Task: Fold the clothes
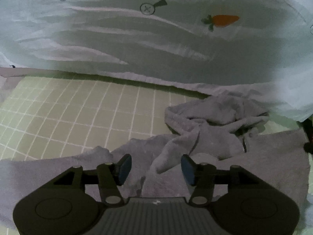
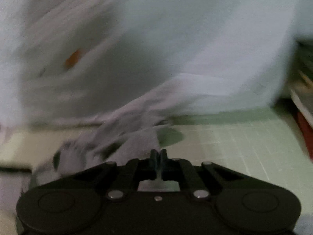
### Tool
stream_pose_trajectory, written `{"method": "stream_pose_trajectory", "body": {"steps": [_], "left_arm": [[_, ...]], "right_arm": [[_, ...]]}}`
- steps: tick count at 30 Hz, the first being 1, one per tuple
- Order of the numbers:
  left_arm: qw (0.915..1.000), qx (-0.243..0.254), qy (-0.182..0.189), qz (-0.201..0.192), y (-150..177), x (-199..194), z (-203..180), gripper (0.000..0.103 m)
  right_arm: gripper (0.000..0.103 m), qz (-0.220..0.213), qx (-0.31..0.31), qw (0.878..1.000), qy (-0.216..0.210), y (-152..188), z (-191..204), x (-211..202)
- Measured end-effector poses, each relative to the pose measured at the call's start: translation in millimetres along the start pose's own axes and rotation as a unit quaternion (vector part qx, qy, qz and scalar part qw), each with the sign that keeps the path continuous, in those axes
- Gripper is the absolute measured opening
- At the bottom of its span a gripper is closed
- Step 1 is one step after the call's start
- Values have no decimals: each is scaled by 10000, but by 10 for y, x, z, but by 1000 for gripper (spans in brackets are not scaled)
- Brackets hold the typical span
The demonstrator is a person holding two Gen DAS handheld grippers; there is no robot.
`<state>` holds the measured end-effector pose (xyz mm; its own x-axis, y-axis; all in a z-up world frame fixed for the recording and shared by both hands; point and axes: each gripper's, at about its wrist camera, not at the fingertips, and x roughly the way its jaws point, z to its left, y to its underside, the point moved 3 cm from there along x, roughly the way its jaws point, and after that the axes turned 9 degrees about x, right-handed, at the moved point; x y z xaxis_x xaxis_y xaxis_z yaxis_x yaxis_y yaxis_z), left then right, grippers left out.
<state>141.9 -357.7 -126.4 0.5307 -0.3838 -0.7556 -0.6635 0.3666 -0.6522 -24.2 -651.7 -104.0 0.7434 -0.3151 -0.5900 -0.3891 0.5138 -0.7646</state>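
A grey zip-up garment [image 1: 205, 137] lies crumpled on the green grid mat [image 1: 78, 113]; its zipper pull [image 1: 244, 145] shows at the right. My left gripper [image 1: 154, 169] is open, just above the grey fabric, a fold lying between its blue pads [image 1: 125, 168]. A white cloth with a carrot print [image 1: 225, 20] hangs behind and fills the upper view. In the blurred right wrist view my right gripper [image 2: 158, 156] is shut on a thin edge of the white cloth [image 2: 176, 49]. The grey garment [image 2: 121, 135] lies just ahead of it.
The green mat [image 2: 234, 141] extends to the right in the right wrist view. Stacked objects, one red [image 2: 305, 129], stand at the far right edge. The white cloth's lower hem [image 1: 137, 76] hangs close above the mat.
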Motion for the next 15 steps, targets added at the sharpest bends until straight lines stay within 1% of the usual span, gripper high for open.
{"method": "stream_pose_trajectory", "body": {"steps": [2, 3, 4, 6, 8, 9, 10, 11, 12, 13, 15], "left_arm": [[10000, 66, 39, -20, -19, 20, -35, 57], [9999, 135, 55, -24, -29, 33, -64, 57], [9997, 227, 69, -44, -42, 45, -95, 57], [9992, 390, 100, -59, -67, 83, -152, 55], [9989, 465, 112, 3, -91, 154, -187, 45], [9988, 475, 102, 60, -104, 197, -197, 35], [9988, 470, 70, 108, -118, 233, -203, 28], [9988, 468, 61, 134, -131, 259, -206, 25], [9988, 458, 87, 131, -145, 271, -209, 22], [9989, 449, 124, 94, -159, 267, -218, 22], [9986, 475, 238, -17, -178, 233, -257, 22]], "right_arm": [[0, 122, 169, 9991, 364, 33, -188, 98], [0, 166, 14, 9981, 601, 69, -224, 136], [0, 189, -29, 9976, 669, 88, -260, 138], [0, 212, 176, 9978, 607, 95, -331, 113], [0, 251, 150, 9973, 666, 110, -352, 120], [0, 276, 133, 9973, 669, 118, -351, 130], [1, 308, 182, 9975, 608, 123, -345, 145], [3, 341, 230, 9977, 547, 129, -338, 161], [7, 364, 271, 9978, 488, 130, -329, 176], [14, 373, 284, 9979, 441, 125, -312, 189], [23, 385, 277, 9981, 395, 132, -257, 215]]}}
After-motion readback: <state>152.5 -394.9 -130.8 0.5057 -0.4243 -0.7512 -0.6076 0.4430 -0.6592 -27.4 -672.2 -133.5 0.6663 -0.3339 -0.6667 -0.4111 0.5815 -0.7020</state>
